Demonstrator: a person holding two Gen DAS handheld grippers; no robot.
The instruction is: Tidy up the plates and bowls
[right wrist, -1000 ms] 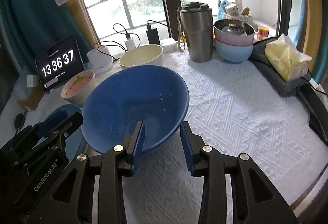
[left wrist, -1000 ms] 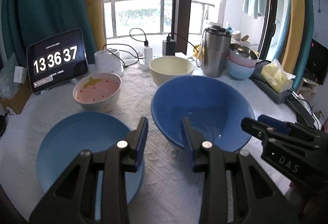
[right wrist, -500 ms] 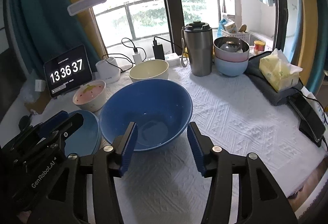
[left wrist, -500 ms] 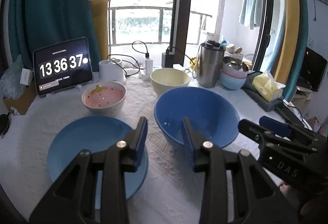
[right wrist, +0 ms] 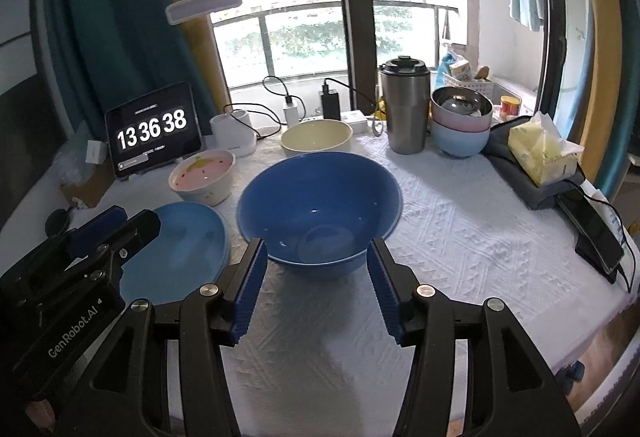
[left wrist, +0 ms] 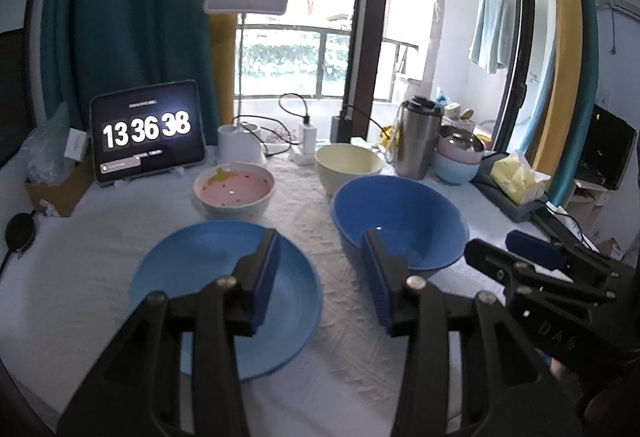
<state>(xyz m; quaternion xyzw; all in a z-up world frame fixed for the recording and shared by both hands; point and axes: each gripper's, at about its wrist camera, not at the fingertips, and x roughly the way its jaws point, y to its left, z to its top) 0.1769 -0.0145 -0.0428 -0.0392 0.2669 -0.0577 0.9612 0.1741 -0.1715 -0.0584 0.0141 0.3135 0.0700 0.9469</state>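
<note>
Large blue bowl (right wrist: 318, 209) empty on the white-clothed counter (right wrist: 460, 221), blue plate (right wrist: 180, 249) just beside it, right claw (right wrist: 316, 289) spread wide and holding nothing, left claw (left wrist: 320, 281) likewise parted, strawberry bowl (right wrist: 202, 177) and cream bowl (right wrist: 316, 137) empty behind, pink bowl nested in pale blue bowl (right wrist: 460, 139).

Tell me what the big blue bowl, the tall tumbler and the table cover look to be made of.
Big blue bowl: probably glazed ceramic, possibly melamine; glossy, with small bright glints inside.
Tall tumbler: brushed stainless steel, going by its dull grey sheen and soft vertical reflections; the dark lid looks like plastic.
Table cover: white woven fabric, matte, with a raised geometric pattern.
</note>
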